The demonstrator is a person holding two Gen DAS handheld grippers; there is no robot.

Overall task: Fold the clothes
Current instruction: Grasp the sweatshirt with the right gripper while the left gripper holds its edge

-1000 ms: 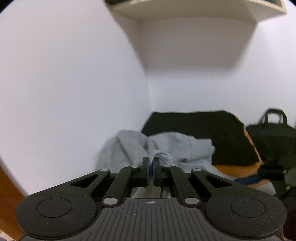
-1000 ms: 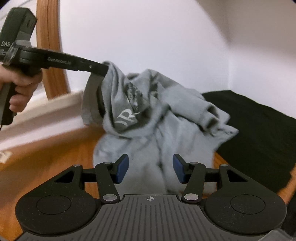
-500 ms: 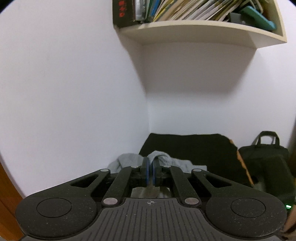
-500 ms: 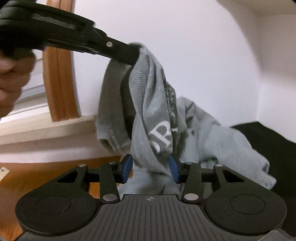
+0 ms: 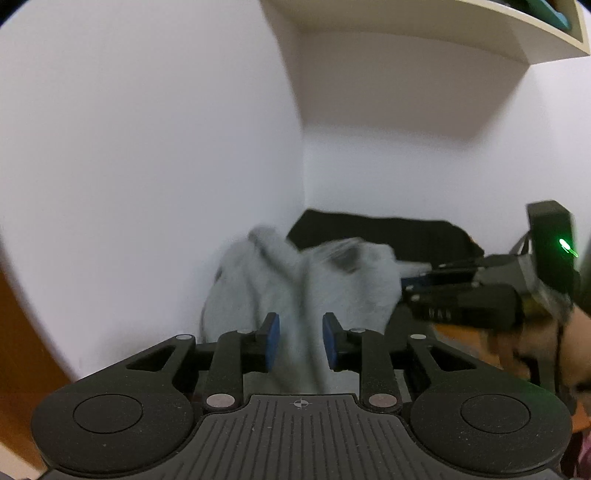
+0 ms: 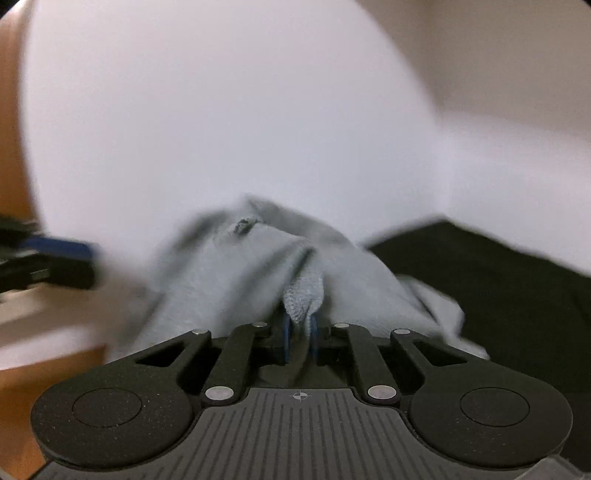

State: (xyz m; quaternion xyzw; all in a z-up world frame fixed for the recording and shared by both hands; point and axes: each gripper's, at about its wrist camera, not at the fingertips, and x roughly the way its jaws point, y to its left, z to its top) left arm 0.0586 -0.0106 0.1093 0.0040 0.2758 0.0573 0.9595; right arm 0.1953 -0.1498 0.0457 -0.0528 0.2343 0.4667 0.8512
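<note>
Nearest in the right wrist view, the right gripper (image 6: 300, 341) has just been closing, and its blue pads (image 6: 286, 341) now pinch a nubbly, terry-like fold of the grey garment (image 6: 236, 280) that bunches up between them; the soft cloth rises in blurred ridges beyond the fingers, heaped against the matte white wall (image 6: 221, 110); to its right lies a flat black fabric (image 6: 498, 280), and at the left edge the other gripper's blue-padded tip shows as a smear over an orange wooden surface (image 6: 51, 365). In the left wrist view the left gripper (image 5: 301, 345) has just been opening; its jaws stand partly apart, with grey cloth hanging in the gap and the pads not pressing on it; only this view shows the right-hand tool from outside, a black body with a green light (image 5: 565, 246), held by a hand (image 5: 535, 343); farthest up, a cream shelf (image 5: 443, 33) juts from the corner.
</note>
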